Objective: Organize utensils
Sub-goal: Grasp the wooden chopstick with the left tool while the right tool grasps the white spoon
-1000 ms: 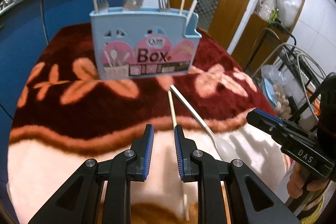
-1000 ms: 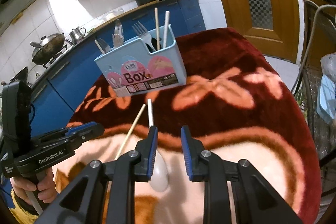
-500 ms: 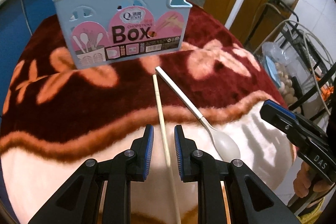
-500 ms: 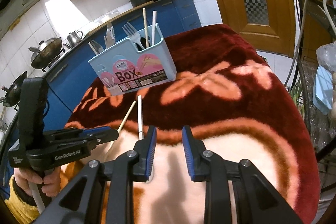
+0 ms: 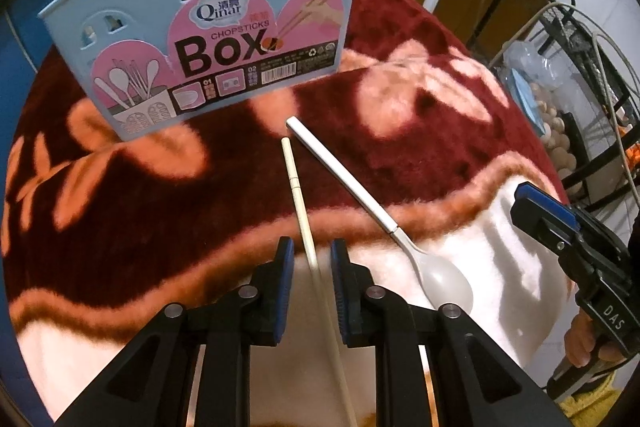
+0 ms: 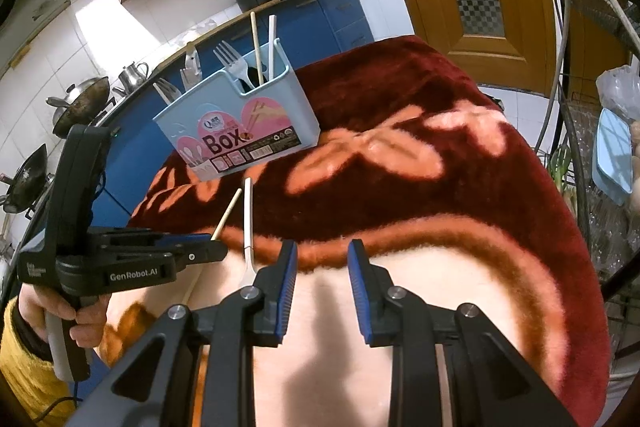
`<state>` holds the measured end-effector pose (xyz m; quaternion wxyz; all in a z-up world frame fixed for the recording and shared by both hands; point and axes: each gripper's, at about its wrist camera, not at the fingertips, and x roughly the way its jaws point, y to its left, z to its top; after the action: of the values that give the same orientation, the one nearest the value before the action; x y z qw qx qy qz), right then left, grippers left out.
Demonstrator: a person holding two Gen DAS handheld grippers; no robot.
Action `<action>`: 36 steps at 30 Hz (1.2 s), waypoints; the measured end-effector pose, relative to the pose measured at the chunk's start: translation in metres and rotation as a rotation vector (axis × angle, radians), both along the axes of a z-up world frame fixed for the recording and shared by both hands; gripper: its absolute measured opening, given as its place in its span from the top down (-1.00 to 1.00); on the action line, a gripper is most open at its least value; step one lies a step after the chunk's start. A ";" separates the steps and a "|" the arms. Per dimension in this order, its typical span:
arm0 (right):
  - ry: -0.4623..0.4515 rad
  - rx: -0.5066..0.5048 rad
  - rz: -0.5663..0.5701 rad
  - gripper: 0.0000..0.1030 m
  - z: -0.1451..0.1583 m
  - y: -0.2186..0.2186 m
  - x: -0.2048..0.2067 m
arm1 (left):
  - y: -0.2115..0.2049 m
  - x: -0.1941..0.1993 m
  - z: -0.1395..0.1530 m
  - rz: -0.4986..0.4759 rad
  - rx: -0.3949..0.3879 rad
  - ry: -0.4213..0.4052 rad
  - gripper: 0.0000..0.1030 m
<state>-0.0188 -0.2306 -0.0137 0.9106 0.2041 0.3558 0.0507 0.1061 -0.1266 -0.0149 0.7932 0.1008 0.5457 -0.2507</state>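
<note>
**Inspector:** Left wrist view first. The left gripper (image 5: 311,261) points steeply down at the cloth, its blue-padded jaws narrowly apart and closing. The pale, slender wooden chopstick (image 5: 298,199) runs lengthwise between them. I see a sliver of gap on either side, so I judge the pads are not yet pressing on it.

**Assistant:** Why that line-up?

**Inspector:** The jaws straddle the stick across its width near mid-length, which should let it lift without tipping. Just to its right lies the white-handled spoon with a pale oval bowl (image 5: 404,245), near the stick but apart from it; the handle ends of both point towards the light blue plastic chopsticks box with a pink label (image 5: 192,27).

**Assistant:** And the box?

**Inspector:** It stands upright on the dark red and cream flowered blanket (image 5: 420,155), beyond both loose utensils. Forks, another chopstick and a white handle already stand in it, so it is evidently the destination.

**Assistant:** The right wrist view?

**Inspector:** The right gripper (image 6: 322,287) hangs over bare cream blanket, jaws moderately apart and holding nothing. The spoon (image 6: 248,223) lies just left of it; I judge it is waiting its turn.
</note>
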 end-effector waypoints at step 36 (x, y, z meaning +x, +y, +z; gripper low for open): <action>0.241 -0.176 0.300 0.44 0.010 0.075 0.070 | 0.120 -0.007 0.045 0.251 -0.246 -0.259 0.92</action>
<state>0.0511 -0.1554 -0.0034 0.8580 0.0731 0.4917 0.1295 0.0990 -0.0066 0.0301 0.8881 -0.0341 0.4126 -0.1996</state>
